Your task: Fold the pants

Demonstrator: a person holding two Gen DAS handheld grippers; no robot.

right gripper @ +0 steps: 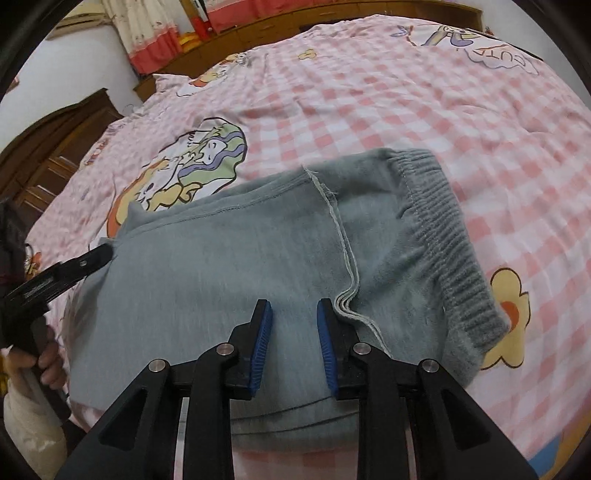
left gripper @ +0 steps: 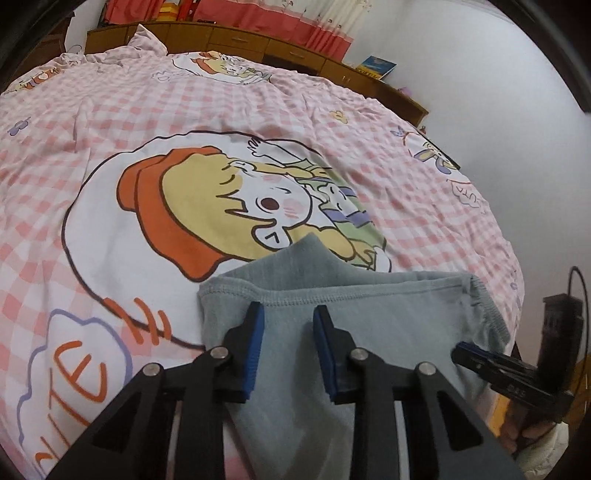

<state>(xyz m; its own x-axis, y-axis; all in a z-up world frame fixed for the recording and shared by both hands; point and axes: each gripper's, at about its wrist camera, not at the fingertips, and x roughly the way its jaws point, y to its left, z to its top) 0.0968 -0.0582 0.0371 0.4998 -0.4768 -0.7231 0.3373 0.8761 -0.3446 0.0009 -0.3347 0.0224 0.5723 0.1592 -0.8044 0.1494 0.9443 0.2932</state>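
Note:
Grey-blue pants (right gripper: 229,266) lie folded on the bed near its front edge, ribbed elastic waistband (right gripper: 454,251) at the right end. They also show in the left wrist view (left gripper: 369,325). My left gripper (left gripper: 288,314) is open and hovers over the pants' left end, with nothing between its blue pads (left gripper: 255,343). My right gripper (right gripper: 294,310) is open above the pants' middle, next to a light seam (right gripper: 343,236). The left gripper also shows in the right wrist view (right gripper: 99,254), and the right gripper in the left wrist view (left gripper: 461,356).
The bed carries a pink checked cover (left gripper: 332,122) with a cartoon girl print (left gripper: 221,206). A wooden headboard with drawers (left gripper: 236,37) and red curtains (left gripper: 317,22) stand behind. A dark wooden door (right gripper: 48,147) is on the left. A white wall (left gripper: 480,66) is on the right.

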